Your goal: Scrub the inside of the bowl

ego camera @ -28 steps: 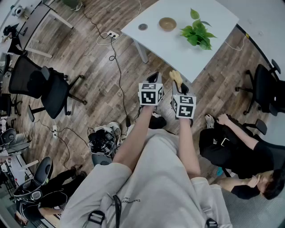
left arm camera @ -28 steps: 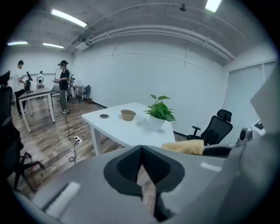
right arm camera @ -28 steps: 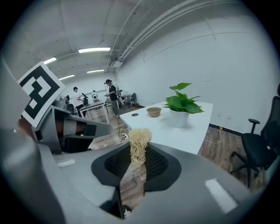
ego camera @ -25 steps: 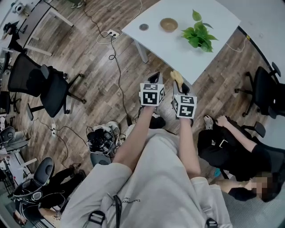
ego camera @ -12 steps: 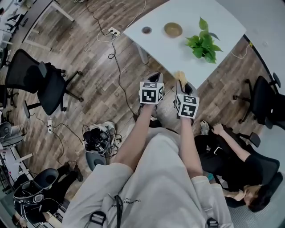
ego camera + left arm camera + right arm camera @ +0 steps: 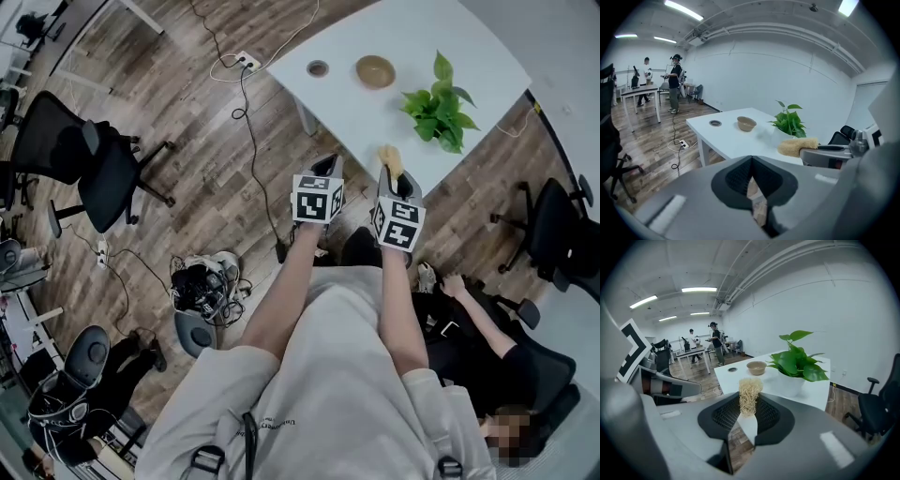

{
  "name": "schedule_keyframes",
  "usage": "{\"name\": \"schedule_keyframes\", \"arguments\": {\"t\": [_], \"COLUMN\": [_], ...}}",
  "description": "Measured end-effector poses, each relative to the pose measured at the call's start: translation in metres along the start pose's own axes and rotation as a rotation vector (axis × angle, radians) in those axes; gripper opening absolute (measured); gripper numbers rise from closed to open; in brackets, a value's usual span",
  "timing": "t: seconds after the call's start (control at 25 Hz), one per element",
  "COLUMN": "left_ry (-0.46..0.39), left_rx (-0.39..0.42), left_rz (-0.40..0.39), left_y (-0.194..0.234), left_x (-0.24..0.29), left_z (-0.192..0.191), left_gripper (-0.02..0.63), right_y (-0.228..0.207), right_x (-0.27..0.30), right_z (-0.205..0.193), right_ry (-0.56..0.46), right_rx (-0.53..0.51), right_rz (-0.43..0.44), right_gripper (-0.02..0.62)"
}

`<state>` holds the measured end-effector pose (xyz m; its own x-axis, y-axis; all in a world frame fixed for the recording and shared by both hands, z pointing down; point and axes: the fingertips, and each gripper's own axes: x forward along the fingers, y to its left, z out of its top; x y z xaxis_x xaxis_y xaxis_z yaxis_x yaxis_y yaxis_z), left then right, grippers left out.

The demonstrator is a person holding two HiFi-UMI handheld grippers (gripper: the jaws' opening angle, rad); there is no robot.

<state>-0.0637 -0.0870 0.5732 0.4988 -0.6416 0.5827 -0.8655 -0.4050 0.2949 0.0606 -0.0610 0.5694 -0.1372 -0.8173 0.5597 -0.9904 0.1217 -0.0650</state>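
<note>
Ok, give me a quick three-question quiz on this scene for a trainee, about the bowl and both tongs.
1. True or false: the bowl sits on the table, touched by neither tongs.
2. What do the right tongs grip? A) a fibrous scrubber B) a plant leaf C) nothing
3. Fill in: the left tongs are ___ and empty.
Key: 1 true; 2 A; 3 shut.

Open-plan office, swivel chairs (image 6: 89, 169), white desk (image 6: 412, 56), floor cables (image 6: 248, 103)
</note>
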Motion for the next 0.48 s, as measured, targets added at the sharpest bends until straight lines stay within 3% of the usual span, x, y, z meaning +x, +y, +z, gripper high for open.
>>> {"name": "schedule_keyframes", "arguments": {"t": [0.2, 0.48], "left_ry": [-0.012, -0.037], "left_rx": [-0.038, -0.036], "left_rz": [0.002, 0.042], "left_y": [0.009, 0.016], "left_x": [0.011, 0.049], "left_z": [0.006, 0.055], "left_gripper": [0.000, 0.000], "right_y": [0.007, -0.007], "right_x": [0.027, 0.073], "right_z": [0.013, 0.052], "right_ry": [-0.005, 0.003], "right_rx": [-0.034, -0.069], "right_rz": [0.060, 0.130], "right_gripper": [0.106, 0.106]}}
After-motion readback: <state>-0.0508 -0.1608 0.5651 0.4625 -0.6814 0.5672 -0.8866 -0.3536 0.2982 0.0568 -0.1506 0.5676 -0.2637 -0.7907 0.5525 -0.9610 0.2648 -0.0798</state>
